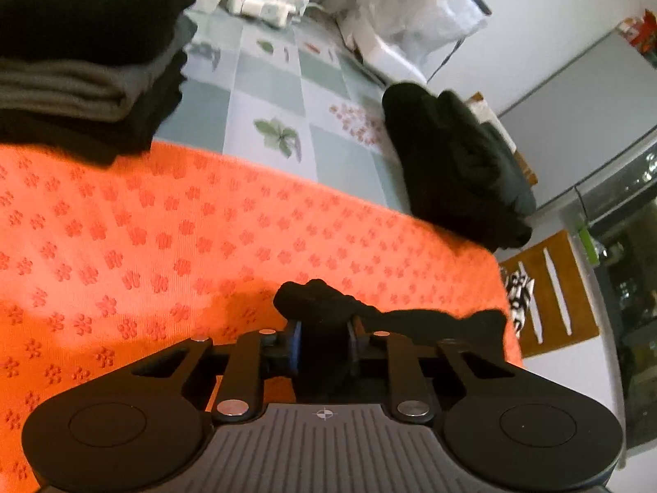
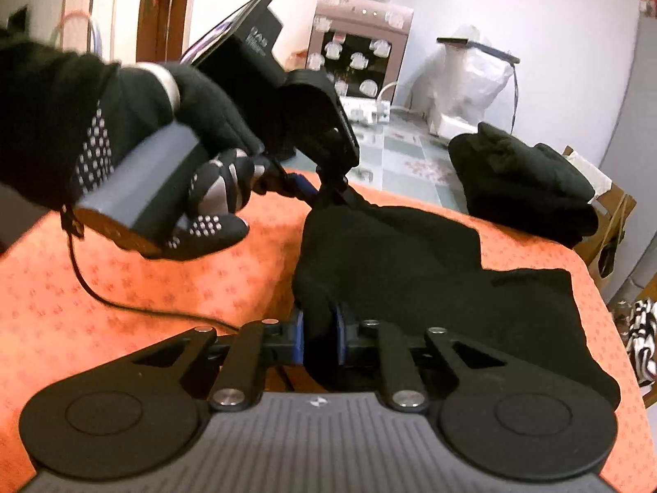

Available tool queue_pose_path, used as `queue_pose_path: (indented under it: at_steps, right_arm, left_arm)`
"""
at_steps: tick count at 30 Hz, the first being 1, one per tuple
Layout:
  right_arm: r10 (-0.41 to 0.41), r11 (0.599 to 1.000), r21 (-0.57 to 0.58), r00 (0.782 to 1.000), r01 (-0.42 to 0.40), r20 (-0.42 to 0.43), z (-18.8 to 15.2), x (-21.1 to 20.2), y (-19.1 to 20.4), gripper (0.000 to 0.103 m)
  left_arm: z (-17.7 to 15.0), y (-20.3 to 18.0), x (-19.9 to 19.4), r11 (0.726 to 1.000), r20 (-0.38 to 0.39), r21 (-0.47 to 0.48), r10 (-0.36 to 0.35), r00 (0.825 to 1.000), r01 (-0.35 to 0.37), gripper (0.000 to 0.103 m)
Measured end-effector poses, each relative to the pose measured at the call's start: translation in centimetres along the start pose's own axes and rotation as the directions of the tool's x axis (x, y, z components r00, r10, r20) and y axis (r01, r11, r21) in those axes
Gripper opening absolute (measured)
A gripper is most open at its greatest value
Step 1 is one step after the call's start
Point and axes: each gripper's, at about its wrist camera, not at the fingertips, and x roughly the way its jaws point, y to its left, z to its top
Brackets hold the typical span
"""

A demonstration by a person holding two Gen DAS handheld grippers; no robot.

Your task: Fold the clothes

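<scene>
Both the left gripper [image 1: 324, 343] and the right gripper [image 2: 320, 339] pinch the black garment [image 2: 410, 271] on the orange mat [image 1: 164, 238], apparently at corners; keep it taut, then lift evenly.

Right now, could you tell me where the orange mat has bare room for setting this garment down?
The orange mat is bare between the folded stack and the black garment both grippers pinch. The right side is crowded by the unfolded dark pile.
</scene>
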Motion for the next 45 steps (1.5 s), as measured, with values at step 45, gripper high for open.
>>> queue_pose_path:
  at_steps: [45]
  right_arm:
    - [0.031,0.678,0.735,0.999,0.011,-0.044,-9.2,-2.3,-38.5,0.032]
  left_arm:
    - [-10.8,-17.5,-1.4,0.962,0.077,0.204,0.169,0.983,-0.181,0.053]
